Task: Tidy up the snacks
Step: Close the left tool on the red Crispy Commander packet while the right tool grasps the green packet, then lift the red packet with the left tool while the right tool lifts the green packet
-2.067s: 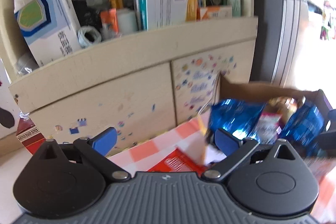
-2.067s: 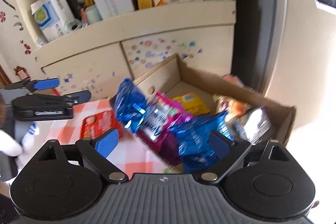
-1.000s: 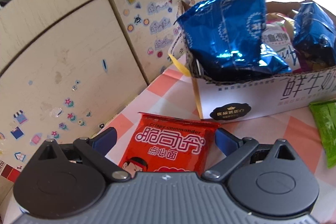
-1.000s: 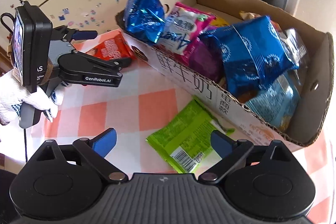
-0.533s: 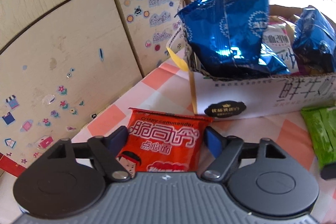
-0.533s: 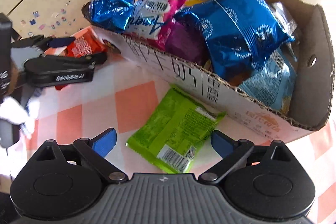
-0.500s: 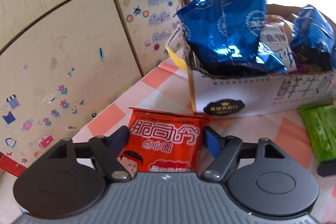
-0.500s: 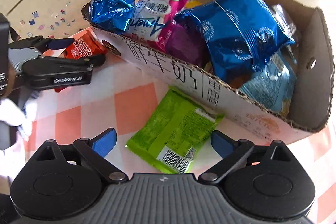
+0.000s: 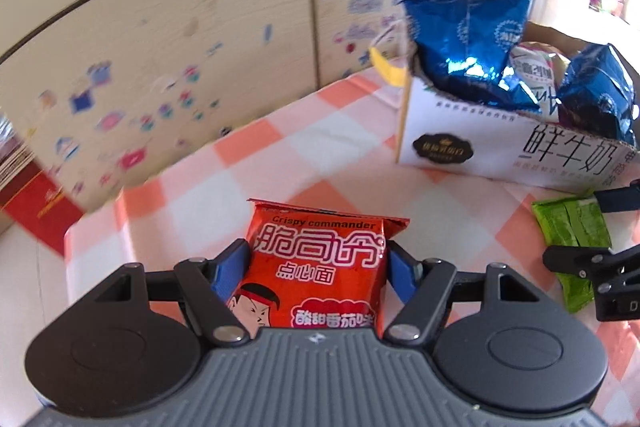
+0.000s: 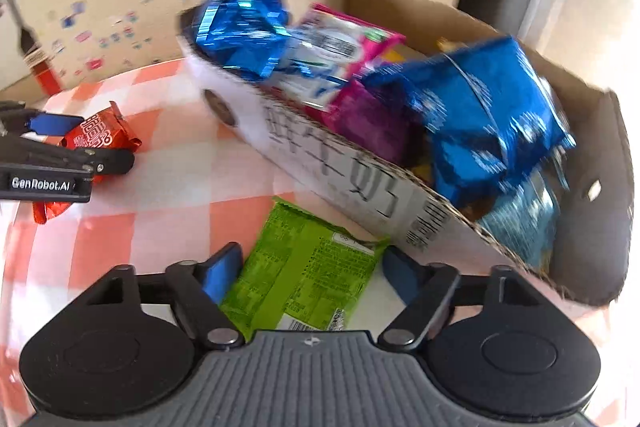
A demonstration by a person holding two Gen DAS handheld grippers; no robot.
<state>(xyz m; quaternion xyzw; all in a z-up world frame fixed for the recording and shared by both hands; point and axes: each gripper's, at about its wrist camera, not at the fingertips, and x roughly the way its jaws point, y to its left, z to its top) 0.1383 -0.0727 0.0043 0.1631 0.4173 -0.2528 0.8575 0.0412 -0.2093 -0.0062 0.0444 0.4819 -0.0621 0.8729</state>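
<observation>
Two snack packets lie on the checked worktop (image 9: 328, 131) in front of the cardboard box (image 10: 352, 163), which is already crammed with blue and pink bags. The red packet (image 9: 320, 267) lies off the box's left end, away from its printed front wall. The left gripper (image 9: 318, 269) straddles it, the blue fingers (image 9: 230, 267) pressing on the packet's two side edges while the jaws are closing, so the wrapper looks pinched across its width, its long axis running straight out along the fingers toward the cupboard.

The green packet (image 10: 300, 267) lies just beside the box's front wall, nearer the right end. The right gripper (image 10: 308, 273) has come over it with the packet between its jaws, which are closing too. The left finger looks to be at the packet's edge, while the right finger seems a little clear of the wrapper, so I would not call that a grip yet. The packet's long axis runs slightly askew to the fingers, leaning toward the box.

Each hand is nearest its own packet; the box lies ahead and to the right of both.
</observation>
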